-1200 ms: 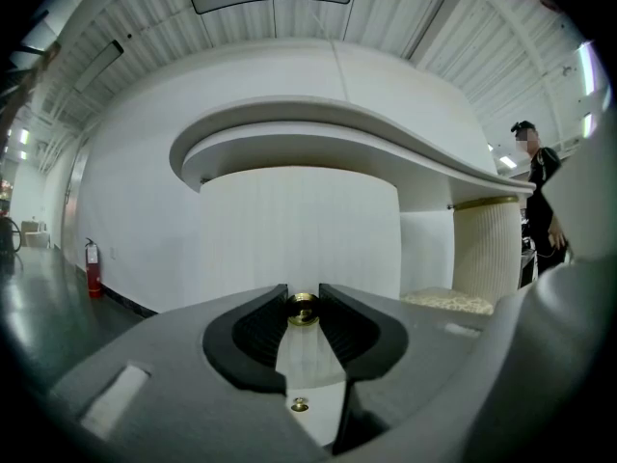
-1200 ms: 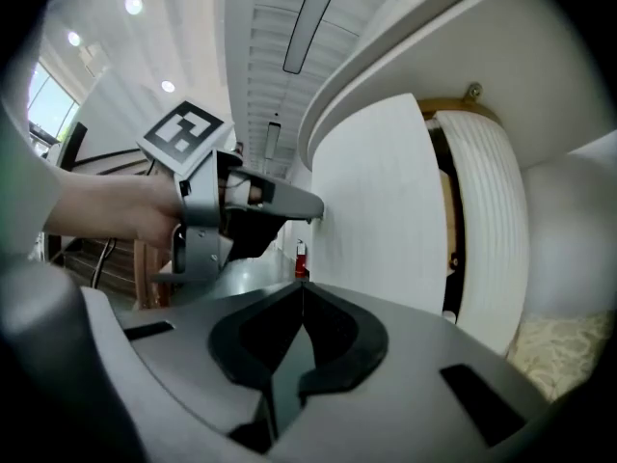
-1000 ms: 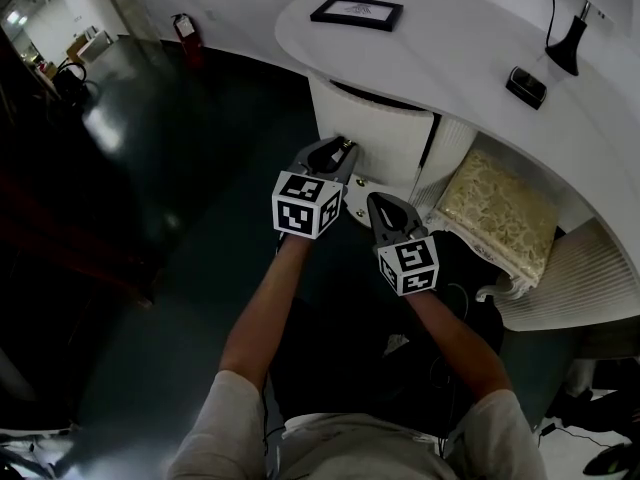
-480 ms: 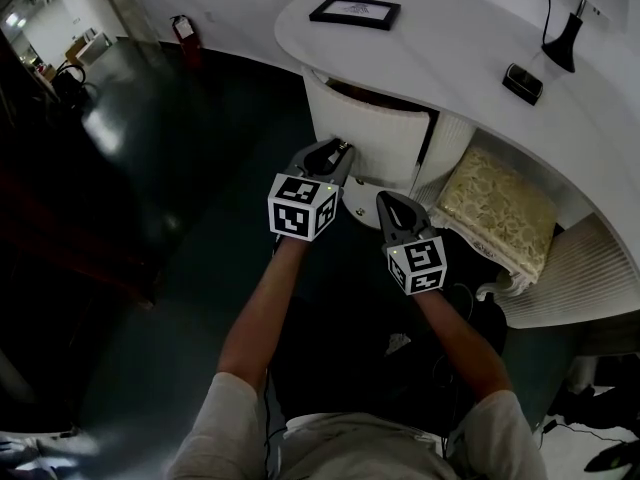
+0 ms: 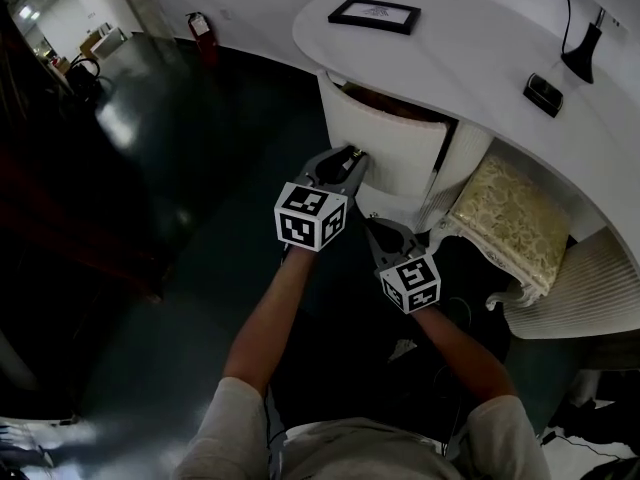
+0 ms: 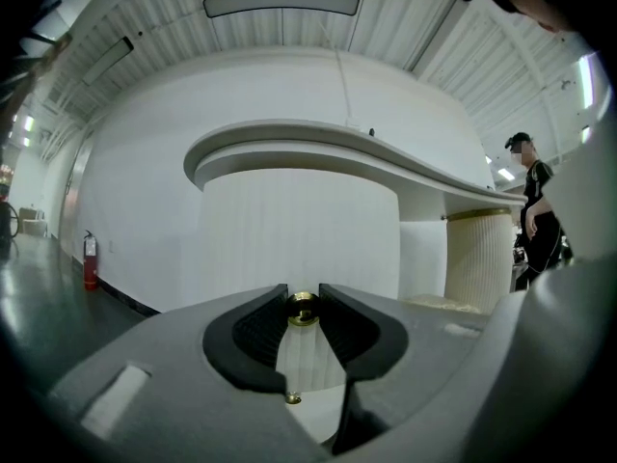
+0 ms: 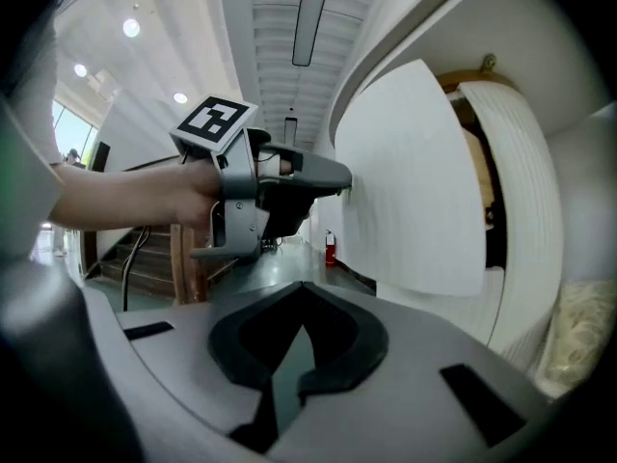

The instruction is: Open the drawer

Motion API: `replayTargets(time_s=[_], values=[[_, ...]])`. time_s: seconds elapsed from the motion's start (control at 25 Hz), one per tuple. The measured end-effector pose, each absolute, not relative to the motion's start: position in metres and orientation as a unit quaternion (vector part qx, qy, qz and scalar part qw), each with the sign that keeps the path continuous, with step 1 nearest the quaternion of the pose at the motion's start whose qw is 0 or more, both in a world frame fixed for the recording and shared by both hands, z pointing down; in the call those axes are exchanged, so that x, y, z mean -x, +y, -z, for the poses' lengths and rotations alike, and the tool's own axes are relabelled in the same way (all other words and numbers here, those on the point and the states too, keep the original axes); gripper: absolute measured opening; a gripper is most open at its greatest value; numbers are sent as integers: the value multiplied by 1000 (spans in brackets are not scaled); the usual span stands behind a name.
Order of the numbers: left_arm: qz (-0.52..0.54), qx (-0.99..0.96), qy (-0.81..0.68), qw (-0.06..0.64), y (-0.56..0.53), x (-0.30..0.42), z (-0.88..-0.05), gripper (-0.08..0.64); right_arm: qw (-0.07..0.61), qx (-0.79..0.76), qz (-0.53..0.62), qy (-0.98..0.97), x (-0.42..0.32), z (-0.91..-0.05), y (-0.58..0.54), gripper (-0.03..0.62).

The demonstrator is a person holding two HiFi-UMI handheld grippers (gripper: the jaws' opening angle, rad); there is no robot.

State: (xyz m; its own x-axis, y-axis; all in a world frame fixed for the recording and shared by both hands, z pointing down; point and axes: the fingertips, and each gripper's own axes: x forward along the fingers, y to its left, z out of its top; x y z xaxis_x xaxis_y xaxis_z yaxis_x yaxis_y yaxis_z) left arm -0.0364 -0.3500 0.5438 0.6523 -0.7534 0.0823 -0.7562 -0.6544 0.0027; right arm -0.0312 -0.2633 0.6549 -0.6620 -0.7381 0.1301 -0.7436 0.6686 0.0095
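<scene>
Holding: left tool [image 5: 350, 156] is clamped on the small brass knob [image 6: 303, 308] of the drawer [image 5: 392, 146]. The knob sits between the jaw tips with a pad on each side.
Drawer: curved and white, in the upper middle of the head view, just under the rim of the white table [image 5: 480, 53]. It is already part way out. A dark gap shows along its top edge. In the right gripper view the drawer [image 7: 410, 181] stands clear of the ribbed cabinet [image 7: 521, 230] behind it.
Key relation: the drawer lies beyond the left tool, up and to the right of it in the head view. Its way out runs down and left in that frame, toward the person. The tool points level and in line with the knob, so a straight pull back looks right.
Nearer hand: the left, already on the knob.
Spare hand: right tool [image 5: 375, 226] has its jaws together with nothing in them. It hangs just below and right of the left tool, apart from the drawer.
In the way: only dark floor [image 5: 180, 218] shows behind the left tool.
Around: a black frame [image 5: 375, 13] lies on the table. A gold-cushioned seat [image 5: 505, 223] is to the right of the drawer. A red extinguisher [image 5: 197, 26] is at upper left.
</scene>
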Motion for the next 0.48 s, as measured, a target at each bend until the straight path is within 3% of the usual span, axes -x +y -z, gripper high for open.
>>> replayTargets(time_s=[0.48], values=[[-34,-909,-415,10,-347,39,-544,106,54,-418,-38,-906,32,-660,-272,15]])
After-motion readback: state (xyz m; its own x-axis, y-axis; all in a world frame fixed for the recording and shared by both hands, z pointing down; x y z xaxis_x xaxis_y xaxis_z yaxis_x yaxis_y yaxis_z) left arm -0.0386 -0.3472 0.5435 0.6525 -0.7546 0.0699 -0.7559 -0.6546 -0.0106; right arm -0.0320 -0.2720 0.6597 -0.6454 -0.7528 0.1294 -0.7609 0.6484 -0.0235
